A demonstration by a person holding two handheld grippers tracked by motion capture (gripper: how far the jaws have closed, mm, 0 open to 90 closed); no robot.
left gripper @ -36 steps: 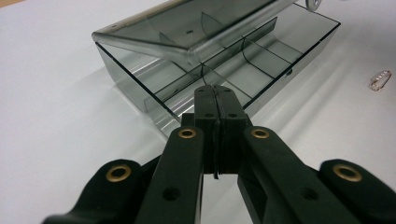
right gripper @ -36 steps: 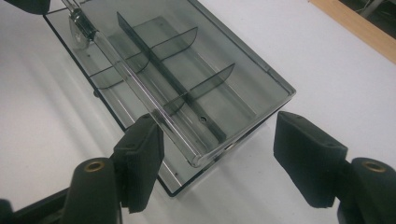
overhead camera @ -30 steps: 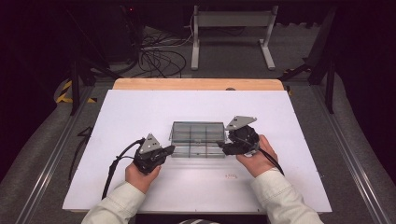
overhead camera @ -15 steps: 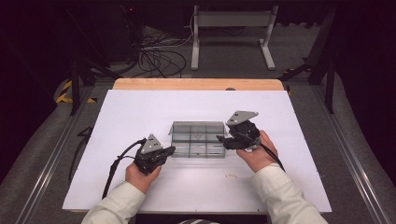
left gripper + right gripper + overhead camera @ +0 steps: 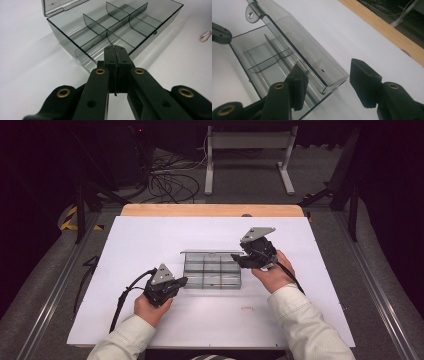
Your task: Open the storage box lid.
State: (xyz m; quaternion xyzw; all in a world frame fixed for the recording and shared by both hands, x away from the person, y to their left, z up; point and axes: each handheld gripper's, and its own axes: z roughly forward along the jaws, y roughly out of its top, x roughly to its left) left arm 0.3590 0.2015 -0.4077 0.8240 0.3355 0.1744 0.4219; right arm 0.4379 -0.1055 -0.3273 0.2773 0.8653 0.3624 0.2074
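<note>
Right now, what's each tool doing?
Left tool: shut, empty, tips at the box wall.
Right tool: open, closing around the lid edge.

One clear compartment box (image 5: 212,272) is counted at the middle of the white table (image 5: 150,240), with one lid (image 5: 212,252) raised along its far side. Six compartments are counted inside the box. One small ring (image 5: 247,309) is seen near the box, toward the person. Two grippers are counted beside the box, the left gripper (image 5: 181,282) and the right gripper (image 5: 239,257).
</note>
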